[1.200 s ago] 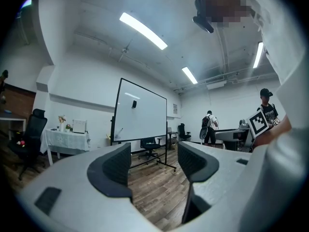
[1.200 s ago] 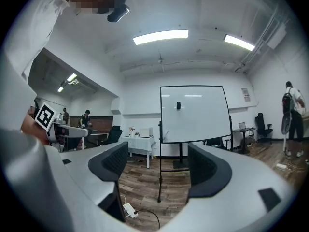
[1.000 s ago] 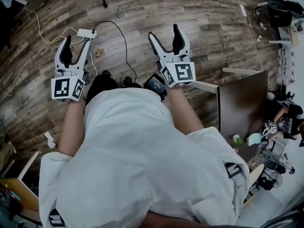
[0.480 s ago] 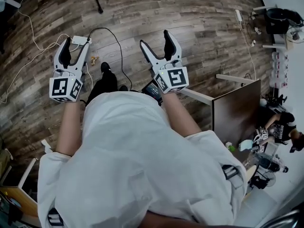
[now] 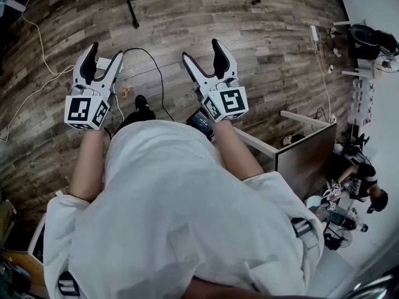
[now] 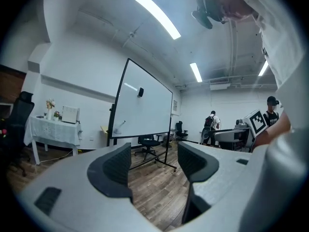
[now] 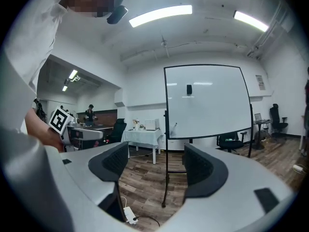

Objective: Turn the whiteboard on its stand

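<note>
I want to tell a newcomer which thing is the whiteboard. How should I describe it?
On the wood floor, before the white wall, stands the whiteboard: a tall white panel in a thin dark frame on a dark stand. Unlike the cloth-covered table beside it, it is blank except one small dark object near its top.

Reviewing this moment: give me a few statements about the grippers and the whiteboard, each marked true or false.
1. The left gripper and right gripper both have their jaws apart with nothing between them. True.
2. The left gripper is touching the whiteboard. False: the board stands some way off across the room, and neither gripper is on it.
3. The whiteboard stands on a wood-plank floor. True.
4. The whiteboard's face is full of writing. False: it looks blank except for one small dark object.
</note>
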`<move>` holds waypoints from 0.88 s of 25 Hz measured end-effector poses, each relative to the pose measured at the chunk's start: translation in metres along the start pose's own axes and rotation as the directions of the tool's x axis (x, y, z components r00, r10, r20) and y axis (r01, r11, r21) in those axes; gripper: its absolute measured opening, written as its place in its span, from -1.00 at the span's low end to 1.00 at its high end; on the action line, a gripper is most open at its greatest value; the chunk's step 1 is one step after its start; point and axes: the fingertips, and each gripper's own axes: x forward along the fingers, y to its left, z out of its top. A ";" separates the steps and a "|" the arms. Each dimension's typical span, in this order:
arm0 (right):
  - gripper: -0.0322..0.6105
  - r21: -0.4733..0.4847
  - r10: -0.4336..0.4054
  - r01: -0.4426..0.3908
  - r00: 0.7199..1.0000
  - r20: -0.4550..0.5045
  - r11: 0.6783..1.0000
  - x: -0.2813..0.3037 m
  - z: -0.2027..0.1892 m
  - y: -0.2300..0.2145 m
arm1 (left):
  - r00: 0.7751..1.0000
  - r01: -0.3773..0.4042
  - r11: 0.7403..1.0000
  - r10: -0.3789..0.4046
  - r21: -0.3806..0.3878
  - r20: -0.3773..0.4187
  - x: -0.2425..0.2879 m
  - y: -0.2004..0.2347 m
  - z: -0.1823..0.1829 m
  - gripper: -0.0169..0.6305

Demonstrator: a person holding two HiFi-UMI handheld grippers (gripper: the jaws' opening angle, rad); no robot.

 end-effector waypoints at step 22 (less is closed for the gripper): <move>0.20 -0.002 0.134 -0.134 0.991 0.003 0.991 0.247 0.033 -0.146 | 0.996 -0.092 0.996 0.091 -0.015 -0.015 0.222 0.133 0.027 -0.07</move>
